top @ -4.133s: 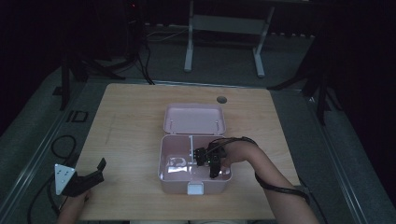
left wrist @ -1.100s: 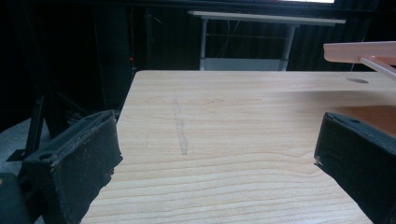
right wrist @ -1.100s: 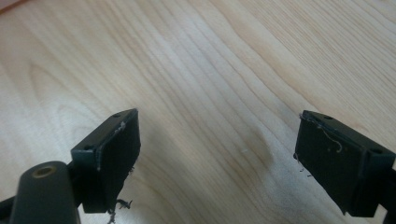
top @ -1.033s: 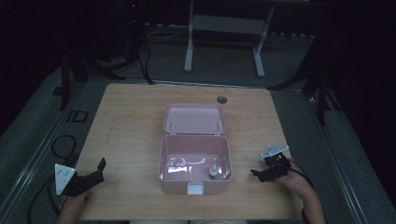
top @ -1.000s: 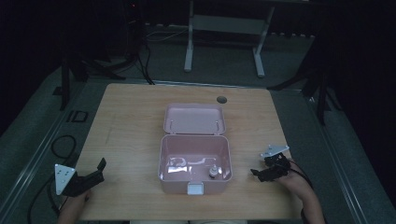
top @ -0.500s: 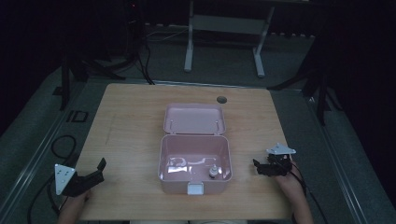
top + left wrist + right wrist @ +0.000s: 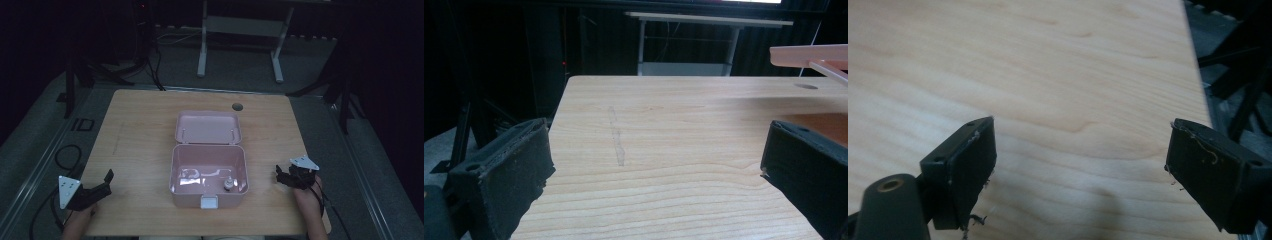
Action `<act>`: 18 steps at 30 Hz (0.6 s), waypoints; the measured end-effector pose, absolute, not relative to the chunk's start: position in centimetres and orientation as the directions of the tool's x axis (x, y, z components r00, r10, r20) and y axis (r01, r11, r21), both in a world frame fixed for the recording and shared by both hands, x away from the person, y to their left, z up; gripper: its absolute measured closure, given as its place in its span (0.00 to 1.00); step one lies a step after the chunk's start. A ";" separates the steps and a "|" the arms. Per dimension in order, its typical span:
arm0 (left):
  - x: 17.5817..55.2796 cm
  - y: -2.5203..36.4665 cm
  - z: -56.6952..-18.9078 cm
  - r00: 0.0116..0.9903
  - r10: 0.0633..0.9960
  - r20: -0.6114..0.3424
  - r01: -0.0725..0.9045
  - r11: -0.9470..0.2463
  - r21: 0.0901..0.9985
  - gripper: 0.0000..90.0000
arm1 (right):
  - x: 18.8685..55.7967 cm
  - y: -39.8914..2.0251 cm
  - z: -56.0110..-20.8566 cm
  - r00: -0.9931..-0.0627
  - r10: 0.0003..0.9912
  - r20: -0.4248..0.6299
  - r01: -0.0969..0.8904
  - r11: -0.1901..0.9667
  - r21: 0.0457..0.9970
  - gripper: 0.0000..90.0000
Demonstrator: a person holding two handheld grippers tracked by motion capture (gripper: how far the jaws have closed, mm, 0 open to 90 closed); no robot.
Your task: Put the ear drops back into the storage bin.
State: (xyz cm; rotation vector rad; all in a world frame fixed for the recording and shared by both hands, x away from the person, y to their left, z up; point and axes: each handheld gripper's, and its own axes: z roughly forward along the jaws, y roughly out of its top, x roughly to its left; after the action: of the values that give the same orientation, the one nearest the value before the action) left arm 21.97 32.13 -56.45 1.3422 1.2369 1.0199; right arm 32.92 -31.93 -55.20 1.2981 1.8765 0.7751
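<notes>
Open pink box (image 7: 209, 175) at table (image 7: 140, 130) centre, lid (image 7: 208, 127) laid back on the far side, small round-capped item (image 7: 229, 184) inside toward the near right corner. Right gripper (image 7: 286, 176) just right of the box, jaws spread wide over bare wood. Left gripper (image 7: 102, 184) near the near left edge, well apart from the box, jaws likewise wide and empty

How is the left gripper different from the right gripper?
The left gripper sits near the table's left front corner, far from the open pink plastic box; the right gripper sits closer to it. The left one's grey plate is at its outer end, the right one's on top. Both have wide-open, empty jaws.
</notes>
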 end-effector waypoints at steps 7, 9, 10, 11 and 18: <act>22.0 32.1 -56.4 0.121 0.992 -0.043 0.145 0.025 0.989 0.00 | 32.5 -32.2 -55.3 -0.179 0.964 -0.197 0.460 0.259 0.849 0.14; 22.0 32.1 -56.4 0.121 0.992 -0.043 0.145 0.025 0.989 0.00 | 32.4 -32.3 -55.3 -0.174 0.966 -0.189 0.455 0.249 0.855 0.14; 22.0 32.1 -56.5 0.121 0.992 -0.045 0.145 0.027 0.989 0.00 | 32.3 -32.4 -55.4 -0.161 0.969 -0.189 0.440 0.242 0.865 0.14; 22.0 32.1 -56.5 0.122 0.991 -0.045 0.145 0.027 0.989 0.00 | 32.3 -32.5 -55.4 -0.157 0.971 -0.183 0.433 0.234 0.871 0.14; 22.0 32.2 -56.5 0.124 0.991 -0.047 0.146 0.028 0.989 0.00 | 32.2 -32.7 -55.3 -0.154 0.974 -0.163 0.412 0.214 0.886 0.14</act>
State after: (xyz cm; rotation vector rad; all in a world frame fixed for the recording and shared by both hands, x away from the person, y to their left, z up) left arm 21.97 32.17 -56.45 1.3430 1.2346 1.0153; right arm 32.20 -32.71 -55.30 1.3088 1.7017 0.9020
